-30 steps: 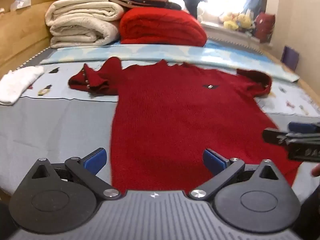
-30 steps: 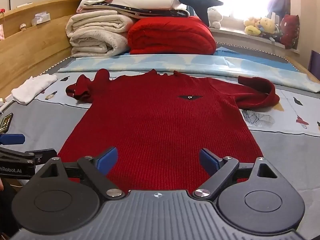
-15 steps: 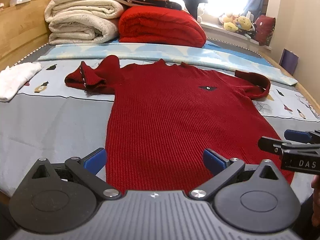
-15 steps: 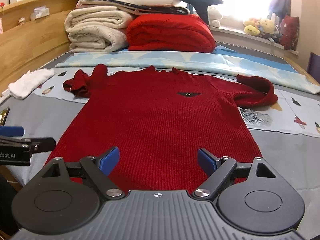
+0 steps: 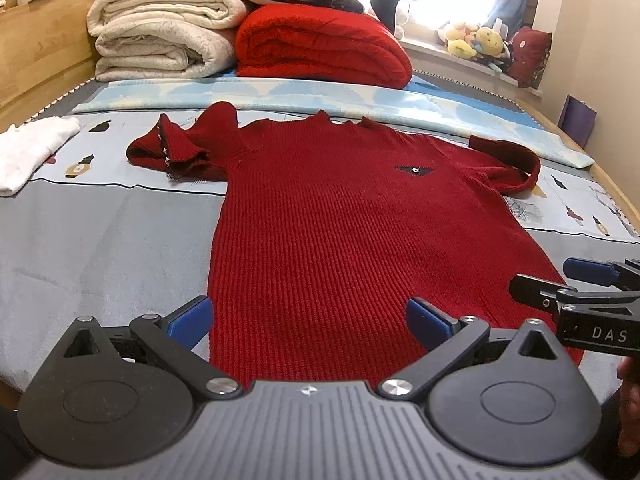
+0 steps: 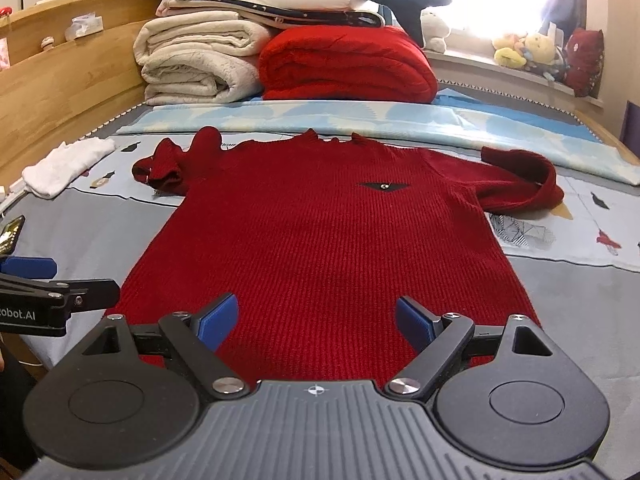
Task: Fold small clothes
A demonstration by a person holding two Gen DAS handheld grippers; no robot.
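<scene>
Both claws hang spread and empty at the near hem — the left claw (image 5: 308, 314) by its left corner, the right claw (image 6: 316, 318) further right — so folding seems not yet begun. The red knit sweater (image 5: 344, 232) lies flat on the bed (image 5: 100, 240); its bunched sleeves, further off, likely need tucking in first.

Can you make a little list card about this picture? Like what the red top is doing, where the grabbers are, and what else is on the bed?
garment: red knit sweater, spread flat, front up, not yet folded
sleeves: both bunched near the shoulders
left gripper: open, over the hem, empty
right gripper: open, over the hem, empty
surface: bed with grey and blue sheet
nearby: white cloth at left; cream blankets and red blanket stacked behind
</scene>
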